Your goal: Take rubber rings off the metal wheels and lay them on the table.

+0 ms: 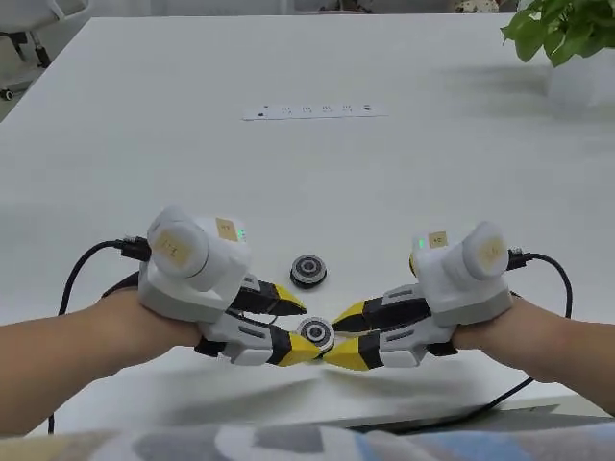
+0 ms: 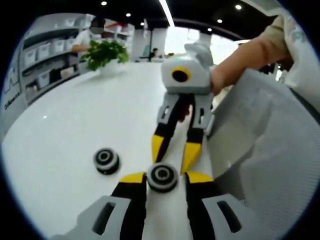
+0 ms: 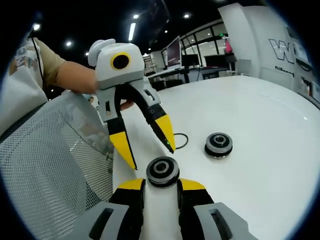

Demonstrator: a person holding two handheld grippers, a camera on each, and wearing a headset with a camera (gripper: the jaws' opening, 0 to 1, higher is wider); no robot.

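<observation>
A metal wheel with a black rubber ring [image 1: 315, 333] is held near the table's front edge. My right gripper [image 1: 336, 336] comes from the right and is shut on the wheel [image 3: 162, 171]. Facing it from the left, my left gripper [image 1: 307, 330] is open, its yellow tips spread on either side of the same wheel [image 2: 161, 176]. The left gripper [image 3: 150, 150] shows its jaws clearly apart in the right gripper view. The right gripper [image 2: 174, 150] appears in the left gripper view. A second ringed wheel [image 1: 308, 270] lies flat on the table just beyond the grippers.
A white power strip [image 1: 313, 111] lies at mid-table and a potted plant [image 1: 562, 29] stands at the far right. The white table [image 1: 432, 173] spreads wide beyond the wheels. Cables trail off both grippers, and a grey mesh chair [image 3: 50, 165] sits at the front edge.
</observation>
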